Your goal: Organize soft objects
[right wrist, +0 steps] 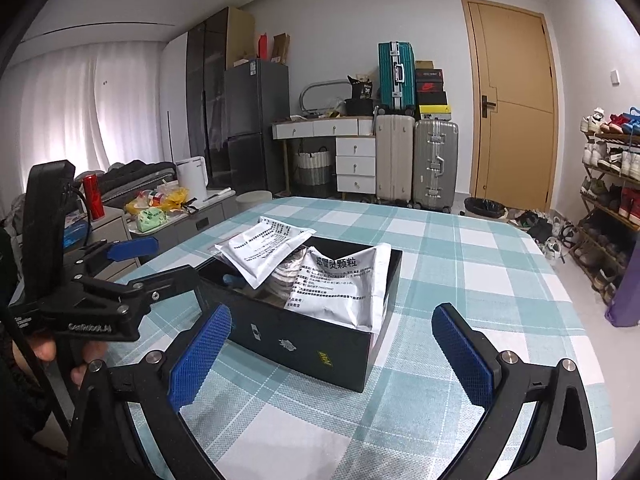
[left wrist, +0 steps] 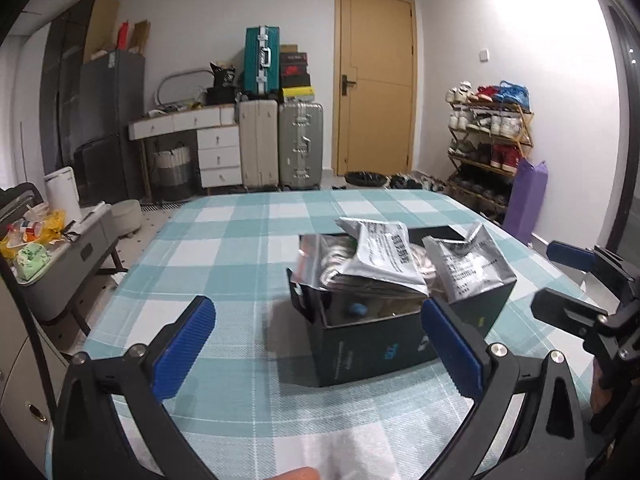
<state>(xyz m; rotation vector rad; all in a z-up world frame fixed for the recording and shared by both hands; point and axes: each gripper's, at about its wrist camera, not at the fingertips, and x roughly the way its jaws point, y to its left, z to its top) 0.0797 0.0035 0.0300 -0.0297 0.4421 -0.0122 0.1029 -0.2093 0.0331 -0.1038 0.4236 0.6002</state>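
A black open box (left wrist: 372,344) (right wrist: 304,340) stands on the checked tablecloth (left wrist: 240,240) (right wrist: 460,264). Soft silver and white foil packets (left wrist: 384,256) (right wrist: 340,280) lie in it and stick out over its rim. My left gripper (left wrist: 320,340) is open and empty, just in front of the box; it also shows at the left in the right wrist view (right wrist: 156,258). My right gripper (right wrist: 332,348) is open and empty, near the box's front wall; it also shows at the right edge of the left wrist view (left wrist: 560,276).
A side cart with bags and bottles (right wrist: 160,208) stands left of the table. Suitcases (left wrist: 280,144), a white drawer desk (left wrist: 208,140), a door (left wrist: 376,80) and a shoe rack (left wrist: 488,140) line the far wall. A purple bag (left wrist: 524,200) stands by the table's right edge.
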